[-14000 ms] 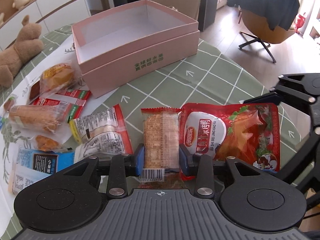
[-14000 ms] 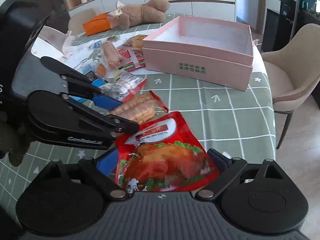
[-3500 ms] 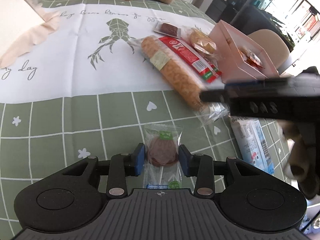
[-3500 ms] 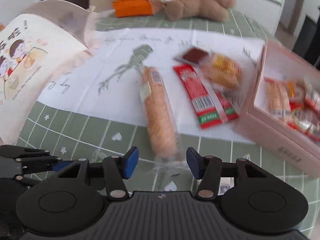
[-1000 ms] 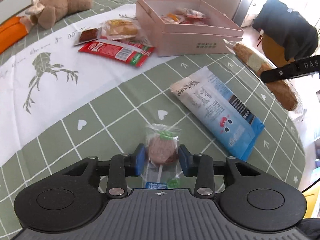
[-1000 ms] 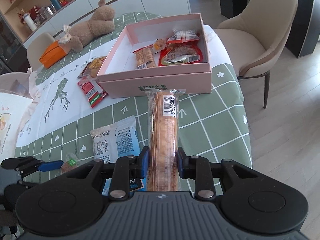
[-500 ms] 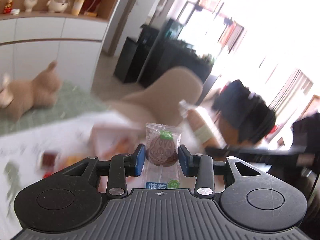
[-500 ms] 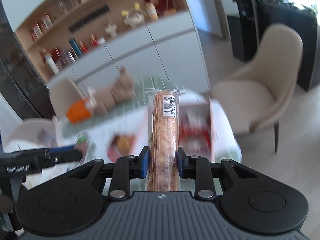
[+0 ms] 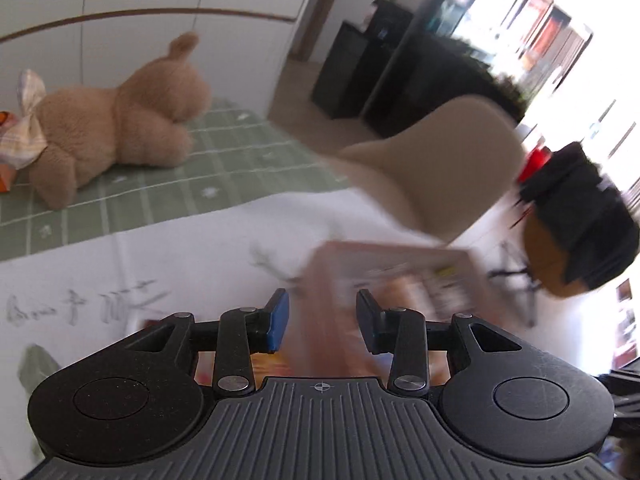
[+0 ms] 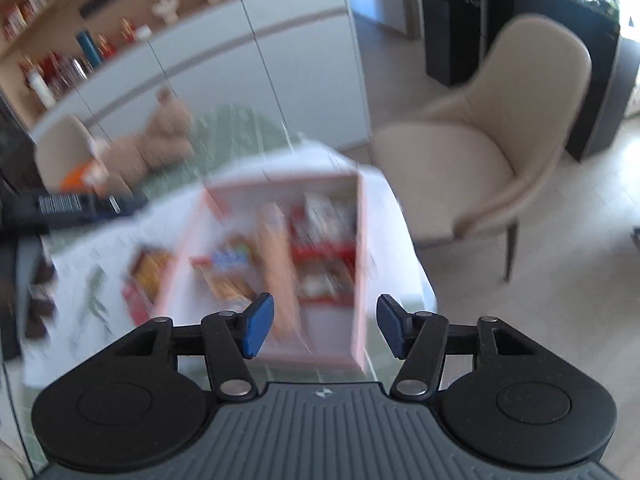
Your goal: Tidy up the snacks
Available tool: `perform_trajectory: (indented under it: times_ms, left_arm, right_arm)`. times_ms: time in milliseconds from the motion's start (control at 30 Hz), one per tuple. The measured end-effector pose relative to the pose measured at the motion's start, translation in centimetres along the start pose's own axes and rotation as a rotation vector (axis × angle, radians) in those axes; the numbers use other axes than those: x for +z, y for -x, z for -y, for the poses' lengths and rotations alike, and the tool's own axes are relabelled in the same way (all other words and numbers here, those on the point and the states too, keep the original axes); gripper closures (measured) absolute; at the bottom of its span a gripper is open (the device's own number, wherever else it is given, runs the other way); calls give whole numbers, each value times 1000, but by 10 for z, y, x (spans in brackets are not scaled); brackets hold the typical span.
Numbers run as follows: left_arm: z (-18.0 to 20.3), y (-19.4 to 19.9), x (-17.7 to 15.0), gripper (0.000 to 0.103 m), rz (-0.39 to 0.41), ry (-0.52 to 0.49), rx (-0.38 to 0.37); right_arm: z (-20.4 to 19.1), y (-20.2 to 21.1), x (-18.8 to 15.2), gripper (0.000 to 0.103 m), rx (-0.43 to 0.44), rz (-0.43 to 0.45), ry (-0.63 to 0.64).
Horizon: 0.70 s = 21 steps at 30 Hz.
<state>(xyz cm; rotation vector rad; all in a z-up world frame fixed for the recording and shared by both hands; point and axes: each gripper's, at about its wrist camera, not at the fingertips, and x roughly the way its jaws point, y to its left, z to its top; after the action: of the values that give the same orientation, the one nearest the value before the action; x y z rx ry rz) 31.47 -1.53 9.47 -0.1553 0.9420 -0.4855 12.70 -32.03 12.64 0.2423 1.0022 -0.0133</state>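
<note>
Pink cardboard box at twelve o'clock is now holding my long biscuit pack; both tongs, left and right, are hanging spread, empty.

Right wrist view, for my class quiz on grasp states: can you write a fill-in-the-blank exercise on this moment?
1. The right gripper has its blue-padded jaws ___.
2. The long orange biscuit packet lies inside the ___ cardboard box.
3. The left gripper holds ___ between its jaws.
4. The brown plush bear lies on the ___ checked tablecloth.

Missing words: open; pink; nothing; green
</note>
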Motion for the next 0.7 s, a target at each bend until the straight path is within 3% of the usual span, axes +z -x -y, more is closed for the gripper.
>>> perform_trajectory:
  times_ms: [233,500,700]
  left_arm:
    - [-15,-48,-32,59,-70,-173,138]
    - [-21,8,-102,60,-59,-151,81]
    - [-25,47,-160,61,-41,-5,8]
  right_arm:
    - [-22,-22,-55,46,12,-106,-9]
    - [-58,-27,-90,46,102,-125,42]
    - [-91,-43,-107,45,140,-148,58]
